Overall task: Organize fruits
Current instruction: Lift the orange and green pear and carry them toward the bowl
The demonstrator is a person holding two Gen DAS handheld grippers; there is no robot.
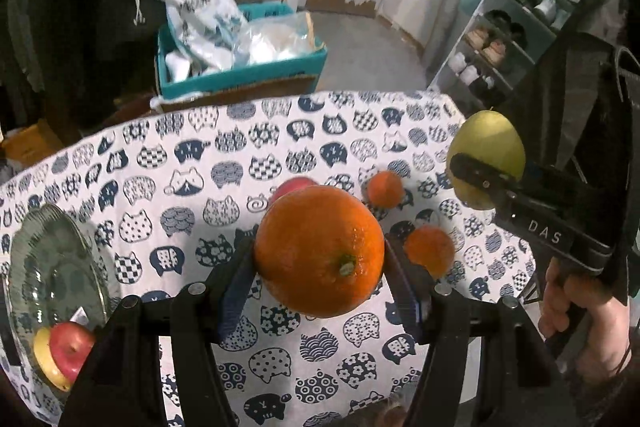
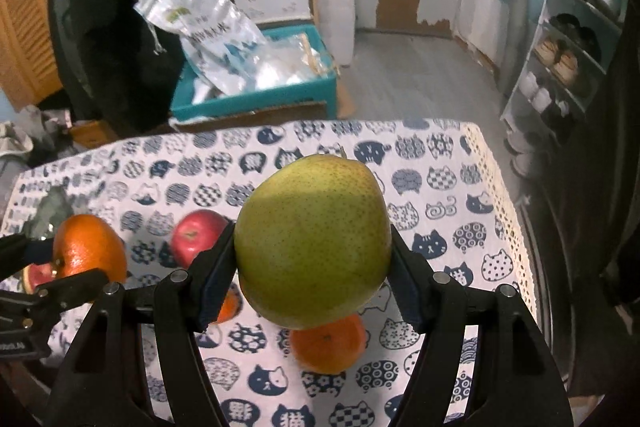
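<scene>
The left gripper (image 1: 320, 279) is clamped across a large orange (image 1: 319, 251) — firm, rounded, likely slippery, best held at its widest. The right gripper (image 2: 310, 275) pinches a green pear (image 2: 313, 241) between its fingers — heavier, bruisable.

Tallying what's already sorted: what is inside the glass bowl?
The glass bowl holds a red apple resting against a yellow fruit. The left hand-held gripper frame covers the bowl's near edge, so anything more there stays unseen.
</scene>
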